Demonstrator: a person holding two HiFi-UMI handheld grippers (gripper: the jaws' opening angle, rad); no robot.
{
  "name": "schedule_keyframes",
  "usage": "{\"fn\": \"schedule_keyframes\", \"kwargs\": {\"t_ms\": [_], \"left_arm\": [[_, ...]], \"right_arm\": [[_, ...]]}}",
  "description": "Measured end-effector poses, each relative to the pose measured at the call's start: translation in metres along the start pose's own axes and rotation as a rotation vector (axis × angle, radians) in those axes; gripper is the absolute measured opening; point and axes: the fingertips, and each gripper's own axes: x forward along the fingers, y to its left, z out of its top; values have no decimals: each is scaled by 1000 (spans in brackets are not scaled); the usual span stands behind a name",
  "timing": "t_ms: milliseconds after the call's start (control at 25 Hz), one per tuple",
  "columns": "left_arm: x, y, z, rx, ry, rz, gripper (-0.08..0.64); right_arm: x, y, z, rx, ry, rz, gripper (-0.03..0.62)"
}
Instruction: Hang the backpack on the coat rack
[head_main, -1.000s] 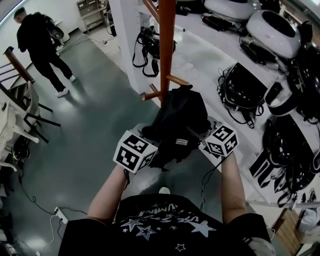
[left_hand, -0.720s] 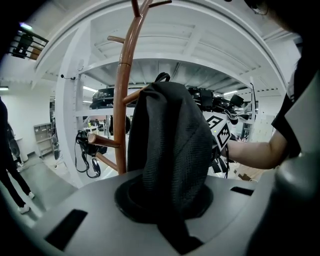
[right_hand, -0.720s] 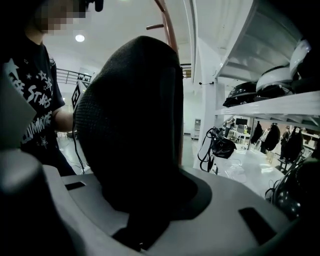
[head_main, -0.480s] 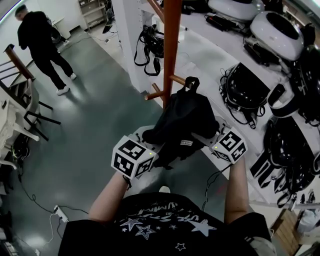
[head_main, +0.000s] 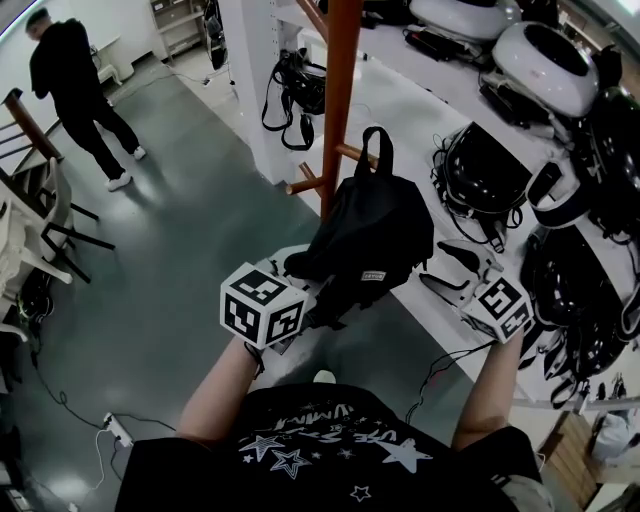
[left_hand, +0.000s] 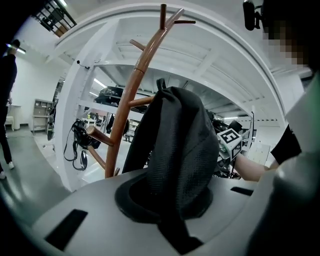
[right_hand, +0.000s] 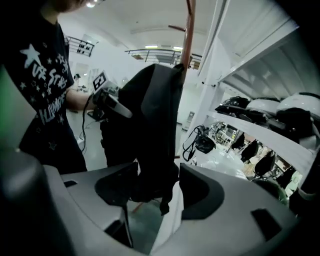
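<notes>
— Black nylon and mesh, going by the backpack (head_main: 375, 230). Soft, slack, likely to sag and swing rather than hold a shape. Not fragile, probably not heavy either.

— Sitting where?

— Up against the brown post of the coat rack (head_main: 338, 80), top loop (head_main: 380, 145) standing just over a peg (head_main: 352, 153). Hard to tell whether hooked or only resting there.

— Held by what?

— Pinched low down by the left gripper (left_hand: 167, 200), clamped tight on a fold of mesh. Nothing gripped by the right gripper (right_hand: 159, 192): just been spreading, gaping wide, with a dangling scrap of dark fabric seen in the gap but pressed by neither pad. Off to the side of the bag in the head view.

— Best place to grab?

— By the loop or a strap, probably. Anywhere else only bunches cloth. Worth holding on underneath until sure of the peg; likely to slide off and drop otherwise.
</notes>
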Motion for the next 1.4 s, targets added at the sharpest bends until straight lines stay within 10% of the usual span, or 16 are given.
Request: {"fn": "schedule_keyframes", "kwargs": {"t_ms": [240,480,720,1400], "left_arm": [[-1,-1,4,-4,-6,3,54],[1,-7,4,-6,7,4,54],[4,-10,-1,-5,30,-3,54],[13,10,-12,-29,71,15,54]], "right_arm": [[-67,-37,78,87,-414,-40,176],[-58,-61,153,97,-570,15,97],[-14,-64,197,230,-576,273,105],[57,-75,190,284,-435,345,20]]}}
